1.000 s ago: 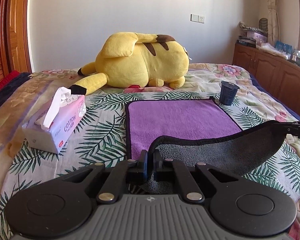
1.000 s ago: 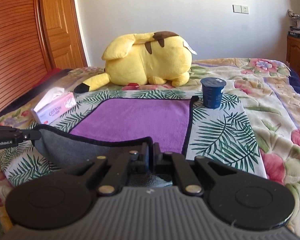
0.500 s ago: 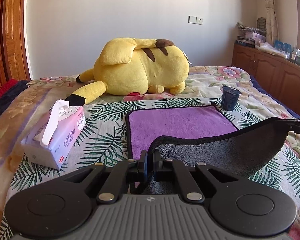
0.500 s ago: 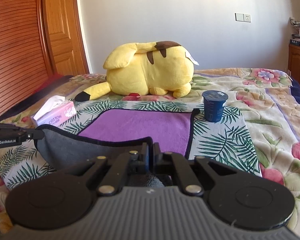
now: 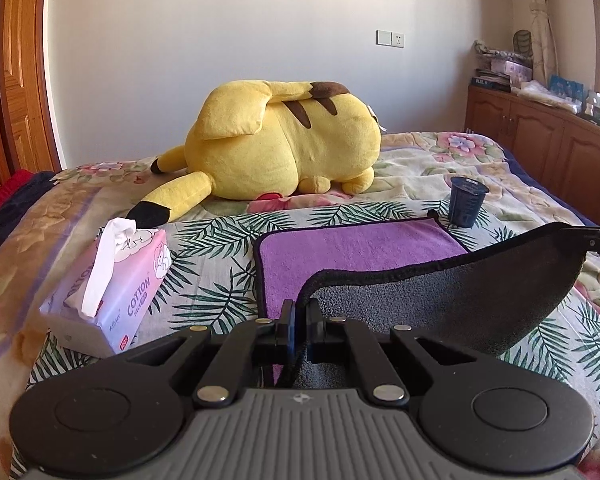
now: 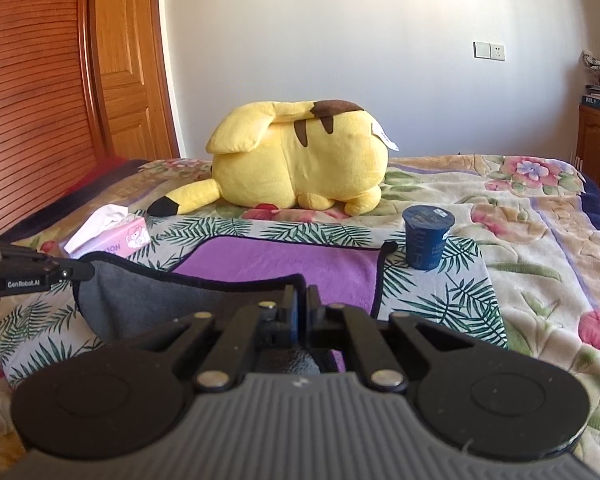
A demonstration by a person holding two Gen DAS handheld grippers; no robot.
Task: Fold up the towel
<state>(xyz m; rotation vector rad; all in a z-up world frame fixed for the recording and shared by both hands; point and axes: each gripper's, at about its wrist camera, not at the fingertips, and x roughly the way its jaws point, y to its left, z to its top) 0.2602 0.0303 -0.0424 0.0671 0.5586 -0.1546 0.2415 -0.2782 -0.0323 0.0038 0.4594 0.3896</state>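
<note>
1. The towel's [image 5: 360, 248] near edge is raised higher above the bed [image 5: 220, 240] than a second ago.
2. Each near corner is pinched by the left hand-held gripper [image 5: 299, 316] and the right hand-held gripper [image 6: 300, 304]; the fold-over is judged underway.

Low wrist views; shared bed [image 5: 440, 168]

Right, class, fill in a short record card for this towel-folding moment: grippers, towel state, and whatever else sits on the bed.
left gripper: shut on the towel's near edge
right gripper: shut on the same edge
towel: purple face up on the bed, near edge lifted, grey underside showing
tissue box: left of towel
blue cup: by towel's far right corner
yellow plush toy: beyond towel
bed cover: floral
</note>
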